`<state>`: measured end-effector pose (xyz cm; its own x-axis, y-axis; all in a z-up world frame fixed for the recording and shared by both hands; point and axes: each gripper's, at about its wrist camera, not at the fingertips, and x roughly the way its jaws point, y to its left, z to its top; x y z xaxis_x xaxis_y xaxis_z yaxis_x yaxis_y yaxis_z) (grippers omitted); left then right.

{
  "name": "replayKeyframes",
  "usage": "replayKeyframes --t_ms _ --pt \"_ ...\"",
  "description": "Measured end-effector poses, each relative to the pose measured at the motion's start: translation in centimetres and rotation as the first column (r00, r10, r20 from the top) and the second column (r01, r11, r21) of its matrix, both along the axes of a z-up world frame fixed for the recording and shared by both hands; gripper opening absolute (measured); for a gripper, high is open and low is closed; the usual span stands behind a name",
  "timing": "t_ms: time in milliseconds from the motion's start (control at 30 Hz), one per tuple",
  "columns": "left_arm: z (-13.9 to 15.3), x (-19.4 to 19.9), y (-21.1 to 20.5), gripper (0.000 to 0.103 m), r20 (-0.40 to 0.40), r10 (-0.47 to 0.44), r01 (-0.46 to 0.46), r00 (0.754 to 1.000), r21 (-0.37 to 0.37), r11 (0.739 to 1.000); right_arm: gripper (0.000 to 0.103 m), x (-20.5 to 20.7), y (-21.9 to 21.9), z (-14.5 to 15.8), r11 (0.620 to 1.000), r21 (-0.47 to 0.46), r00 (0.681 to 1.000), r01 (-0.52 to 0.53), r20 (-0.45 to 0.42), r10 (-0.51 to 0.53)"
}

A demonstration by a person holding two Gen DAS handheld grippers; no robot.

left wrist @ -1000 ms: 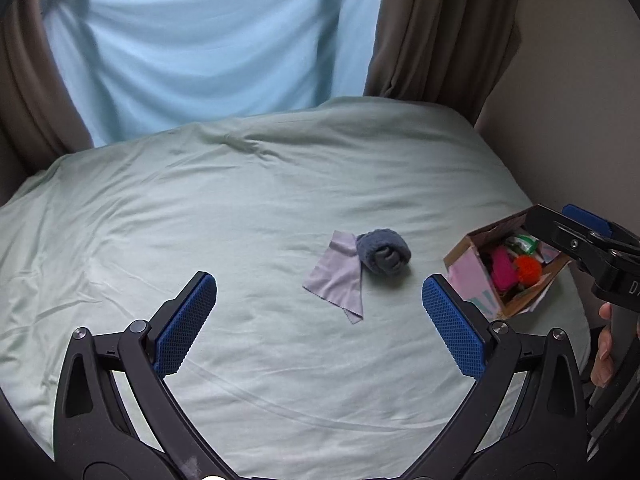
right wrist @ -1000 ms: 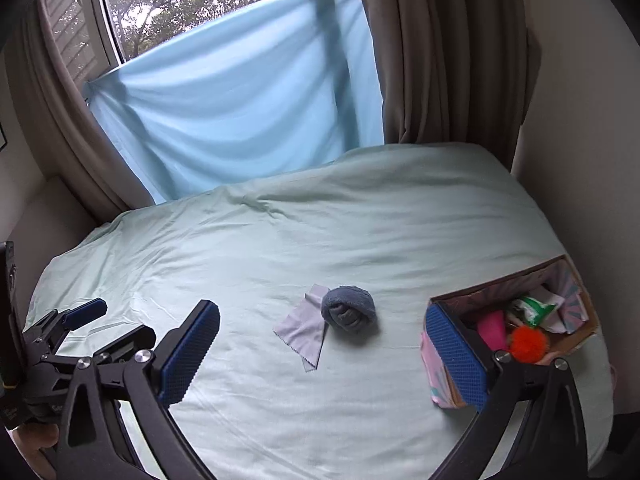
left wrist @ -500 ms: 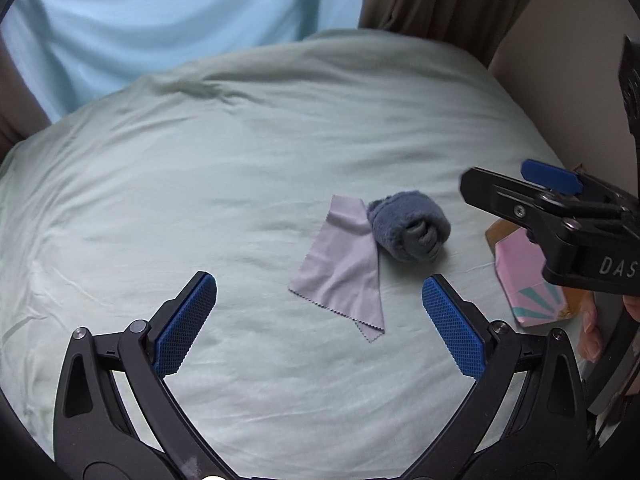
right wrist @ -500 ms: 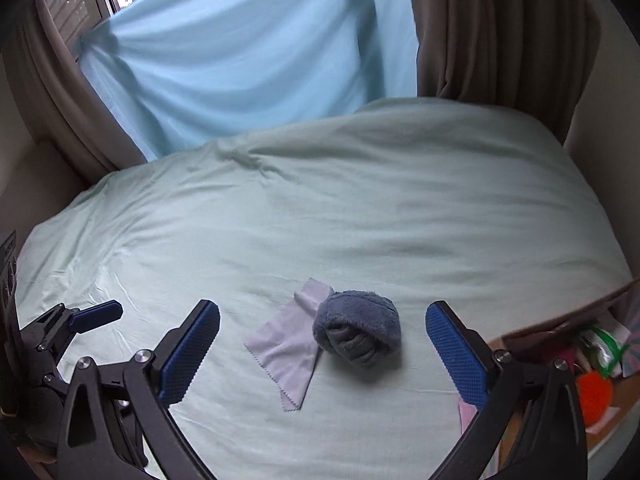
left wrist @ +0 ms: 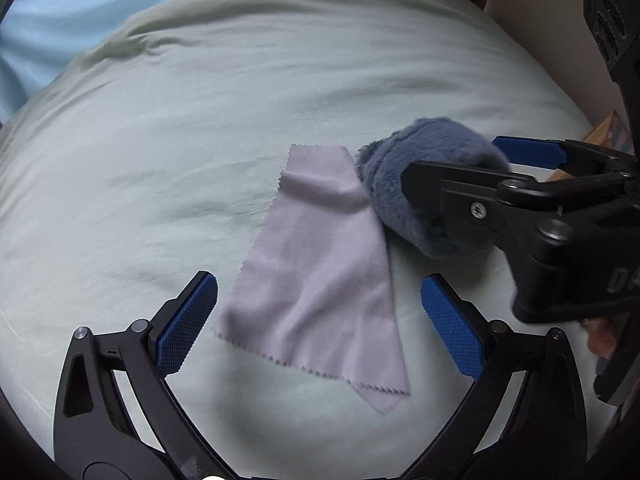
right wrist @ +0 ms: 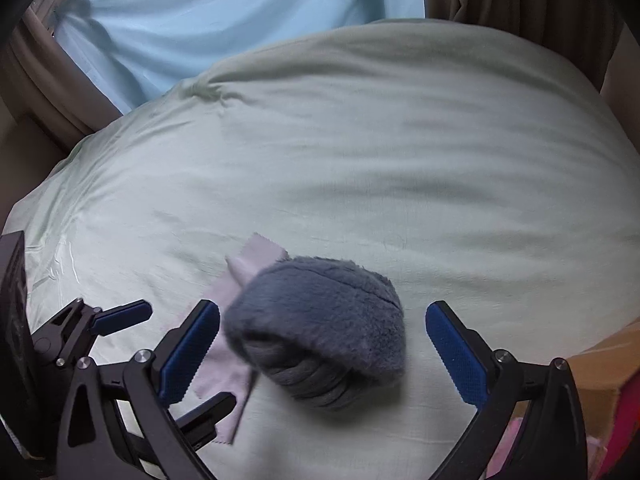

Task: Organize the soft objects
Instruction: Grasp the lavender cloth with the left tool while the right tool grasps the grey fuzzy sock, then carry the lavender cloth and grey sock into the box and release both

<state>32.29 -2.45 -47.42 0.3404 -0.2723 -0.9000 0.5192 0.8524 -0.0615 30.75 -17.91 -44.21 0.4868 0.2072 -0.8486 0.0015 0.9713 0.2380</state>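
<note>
A pale lilac cloth (left wrist: 320, 276) with zigzag edges lies flat on the light green bedsheet (left wrist: 160, 140). My left gripper (left wrist: 318, 324) is open low over it, one blue pad on each side of the cloth. A fuzzy blue-grey rolled sock (right wrist: 320, 328) rests at the cloth's right edge. My right gripper (right wrist: 322, 354) is open around the sock, its pads apart from the fur on both sides. In the left wrist view the sock (left wrist: 424, 184) is partly hidden behind the right gripper's near finger (left wrist: 452, 184).
A cardboard box (right wrist: 600, 364) with pink items stands at the bed's right edge. A light blue sheet (right wrist: 240, 20) hangs at the back, with brown curtains (right wrist: 520, 0) beside it. A person's fingers (left wrist: 600, 340) show on the right gripper's handle.
Both grippers have dropped toward the bed and moved forward. The left one now straddles the cloth, the right one now straddles the sock. Neither has shut.
</note>
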Motion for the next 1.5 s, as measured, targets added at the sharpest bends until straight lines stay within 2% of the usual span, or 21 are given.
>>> replayKeyframes --t_ms 100,233,300,333,400,433,567,600,667,767,1000,1133,1333,1500 --pt "-1.4 0.6 -0.5 0.098 0.011 -0.008 0.007 1.0 0.011 1.0 0.103 0.5 -0.3 -1.5 0.998 0.061 1.0 -0.005 -0.023 0.006" --pt "-2.0 1.0 -1.0 0.097 0.041 -0.029 0.028 0.999 0.022 0.999 0.102 0.8 -0.2 -2.3 0.996 0.087 1.0 -0.014 -0.021 0.016" --pt "-2.0 1.3 -0.9 0.097 0.037 -0.034 0.033 0.999 0.022 0.999 0.096 0.9 -0.2 -2.6 0.994 0.11 0.999 -0.029 -0.024 0.032" --pt "-2.0 1.4 -0.9 0.096 0.035 -0.039 0.038 0.999 0.022 0.999 0.09 0.9 -0.1 -2.8 0.991 0.126 0.999 -0.04 -0.028 0.044" --pt "-2.0 1.5 -0.9 0.091 0.037 -0.053 0.052 0.998 0.023 0.998 0.085 1.0 0.0 -2.7 0.991 0.122 0.998 -0.056 -0.023 0.059" --pt "-1.8 1.4 -1.0 0.084 0.039 -0.06 0.059 0.997 0.023 0.998 0.077 1.0 0.1 -2.6 0.99 0.122 0.997 -0.071 -0.019 0.073" --pt "-1.1 1.0 -1.3 0.047 0.029 -0.095 0.095 0.995 0.007 0.995 0.066 1.0 0.1 -2.1 0.989 0.126 0.996 -0.08 -0.015 0.082" --pt "-1.0 1.0 -1.1 0.043 0.02 -0.089 0.089 0.996 -0.005 0.996 0.065 1.0 0.1 -1.9 0.989 0.125 0.997 -0.078 -0.012 0.08" --pt "-0.8 1.3 -0.6 0.026 0.003 -0.062 0.062 0.998 -0.029 0.998 0.062 0.9 0.1 -1.6 0.989 0.126 0.997 -0.073 -0.006 0.074" --pt "-0.5 1.6 0.1 0.009 -0.019 -0.027 0.026 0.999 -0.052 0.998 0.06 0.8 -0.2 -1.0 0.989 0.135 0.998 -0.056 0.009 0.055" --pt "0.6 1.7 0.5 0.007 -0.014 -0.01 0.01 1.0 -0.048 0.999 0.058 0.4 -0.1 0.3 0.99 0.142 0.999 -0.02 0.028 0.016" --pt "2.4 1.9 1.5 0.007 -0.001 0.025 -0.025 1.0 -0.064 0.998 0.057 -0.2 0.1 2.0 0.991 0.137 0.999 -0.015 0.054 0.008" --pt "7.4 1.0 3.4 0.007 0.058 0.068 -0.063 0.996 -0.085 0.994 0.056 -1.2 0.7 5.7 0.992 0.127 0.996 -0.018 0.094 0.006" --pt "12.4 -0.6 4.8 0.007 0.115 0.102 -0.091 0.988 -0.1 0.991 0.056 -3.3 1.6 10.8 0.993 0.117 0.989 -0.021 0.148 0.004"
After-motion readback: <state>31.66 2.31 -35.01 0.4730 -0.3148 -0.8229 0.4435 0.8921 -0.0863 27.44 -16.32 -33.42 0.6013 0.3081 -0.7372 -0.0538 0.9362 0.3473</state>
